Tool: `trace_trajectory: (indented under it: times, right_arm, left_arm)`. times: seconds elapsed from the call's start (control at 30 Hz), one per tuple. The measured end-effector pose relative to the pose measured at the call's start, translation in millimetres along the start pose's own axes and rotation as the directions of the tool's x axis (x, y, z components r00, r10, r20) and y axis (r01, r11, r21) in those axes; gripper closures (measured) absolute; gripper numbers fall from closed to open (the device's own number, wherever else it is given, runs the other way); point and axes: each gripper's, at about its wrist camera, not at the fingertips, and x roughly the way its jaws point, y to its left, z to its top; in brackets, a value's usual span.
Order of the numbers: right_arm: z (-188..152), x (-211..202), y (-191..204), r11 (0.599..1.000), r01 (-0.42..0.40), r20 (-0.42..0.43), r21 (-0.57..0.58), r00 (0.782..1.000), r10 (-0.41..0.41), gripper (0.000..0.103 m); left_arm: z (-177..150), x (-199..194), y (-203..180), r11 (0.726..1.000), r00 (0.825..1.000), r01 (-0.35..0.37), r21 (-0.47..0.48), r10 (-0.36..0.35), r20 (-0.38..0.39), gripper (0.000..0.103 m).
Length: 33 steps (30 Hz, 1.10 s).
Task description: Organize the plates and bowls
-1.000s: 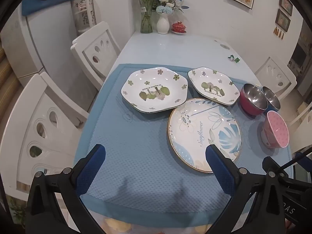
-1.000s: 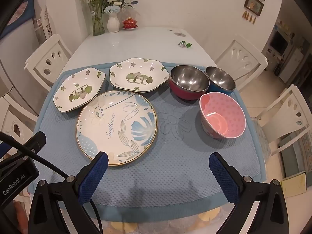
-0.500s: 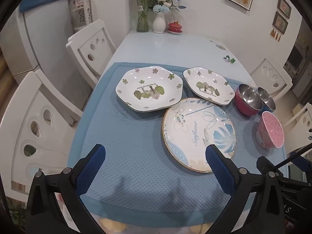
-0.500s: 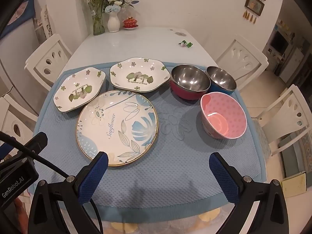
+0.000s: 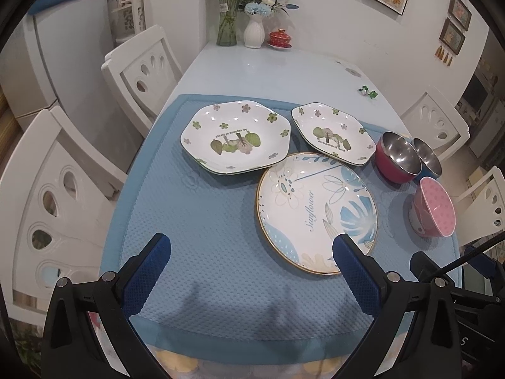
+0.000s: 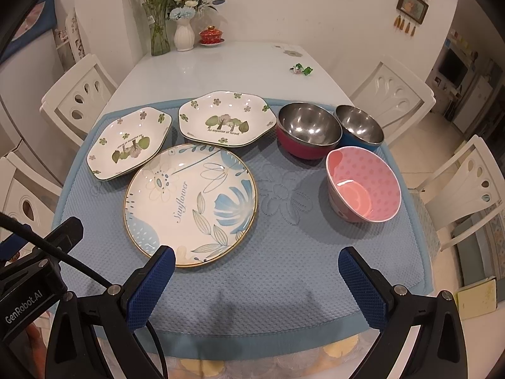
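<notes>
Left hand-held gripper [image 5: 251,257]: jaws spread wide, nothing btwn them, hovering over the near edge of the blue mat [image 5: 202,221]. Right hand-held gripper [image 6: 256,267]: likewise wide, empty, above the mat's near edge, its left pad [image 6: 151,287] just short of the round Sunflower plate [image 6: 191,205].

Sunflower plate sits mid-mat. Behind it, two hexagonal floral plates: left hex plate [image 6: 129,143] and right hex plate [image 6: 225,118], both flat on the mat, edges close to the round plate's rim; contact can't be told.

To the right: red steel bowl [image 6: 309,129] and blue steel bowl [image 6: 359,126] side by side, touching or nearly. Pink dotted bowl [image 6: 363,183] in front of them, tilted toward the camera.

Far end of worktop [image 6: 221,69]: glass vase [image 6: 159,31], white vase [image 6: 183,34], red lidded cup [image 6: 210,35].
</notes>
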Motion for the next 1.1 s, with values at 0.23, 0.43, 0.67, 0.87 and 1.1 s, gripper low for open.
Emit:
trace_trajectory:
  times: [0.23,0.43,0.67,0.87,1.1]
  right_arm:
    - [0,3,-1,1.0,-0.004,-0.011,0.002,1.0,0.004,0.0]
    - [-1,5,-1,1.0,-0.007,-0.023,0.006,1.0,0.007,0.0]
    - [0,6,1,1.0,-0.009,-0.027,-0.001,1.0,0.009,0.0]
    - [-1,8,4,1.0,-0.009,-0.036,-0.004,0.999,0.009,0.0]
    - [-2,16,3,1.0,-0.007,-0.053,0.0,0.999,0.007,0.0]
  left_arm:
    - [0,1,-1,0.999,0.999,-0.031,0.012,0.031,0.008,0.001]
    - [0,2,-1,0.999,0.999,-0.038,0.013,0.038,0.001,0.001]
    - [0,2,0,0.999,0.999,-0.042,0.012,0.042,0.002,0.001]
    - [-1,4,2,1.0,1.0,-0.029,0.007,0.029,0.001,0.001]
    - [-2,9,3,1.0,1.0,-0.014,0.003,0.014,-0.009,0.001]
